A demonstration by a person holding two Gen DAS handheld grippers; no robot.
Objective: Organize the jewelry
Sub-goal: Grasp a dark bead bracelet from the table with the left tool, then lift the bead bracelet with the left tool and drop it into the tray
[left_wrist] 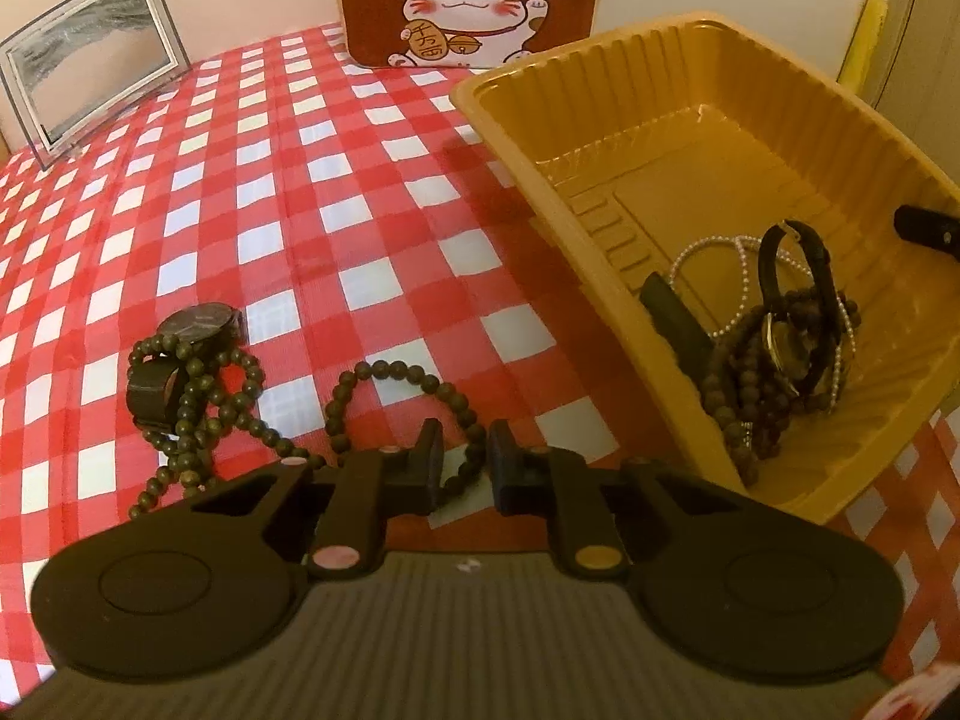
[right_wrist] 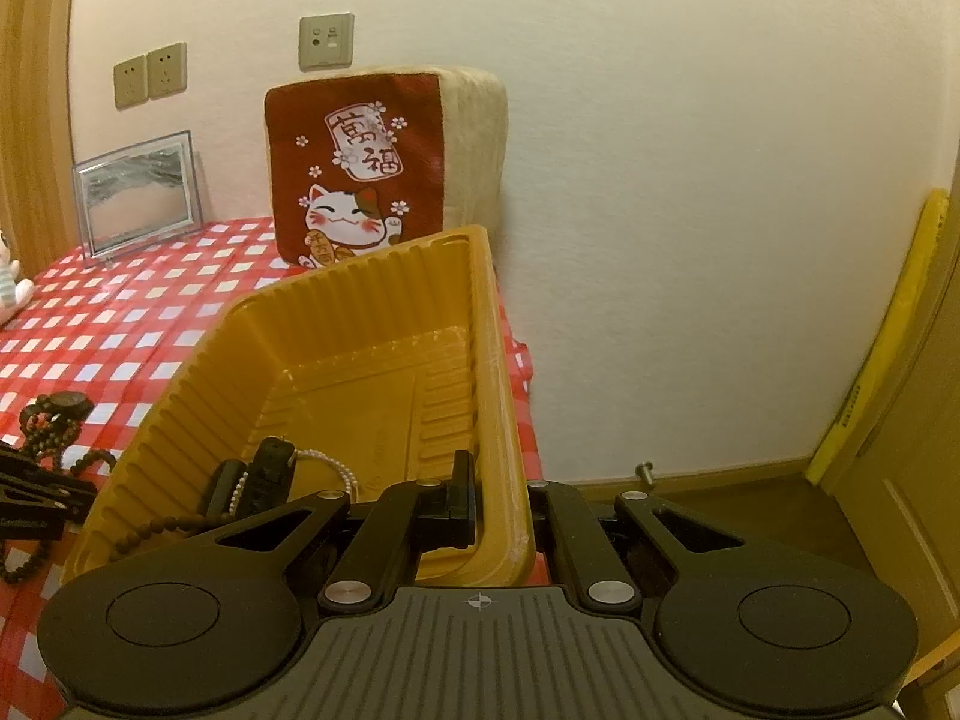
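Note:
A dark bead string [left_wrist: 396, 381] lies looped on the checked cloth; part of it passes between the fingers of my left gripper [left_wrist: 465, 468], which stands slightly open around it, low over the cloth. A black watch [left_wrist: 180, 348] lies tangled in the beads at the left. The yellow plastic tray [left_wrist: 630, 138] at the right holds a watch, dark beads and a pearl string [left_wrist: 780, 336]. My right gripper [right_wrist: 498, 498] is shut on the tray's near wall [right_wrist: 504, 480] and holds the tray tilted. The tray's contents [right_wrist: 258, 486] also show in the right wrist view.
A lucky-cat cushion [left_wrist: 468, 0] leans on the wall at the back. A glass picture frame [left_wrist: 84, 60] stands at the back left. A white figurine [right_wrist: 9, 288] sits at the far left. The table edge [right_wrist: 528, 372] drops off right of the tray.

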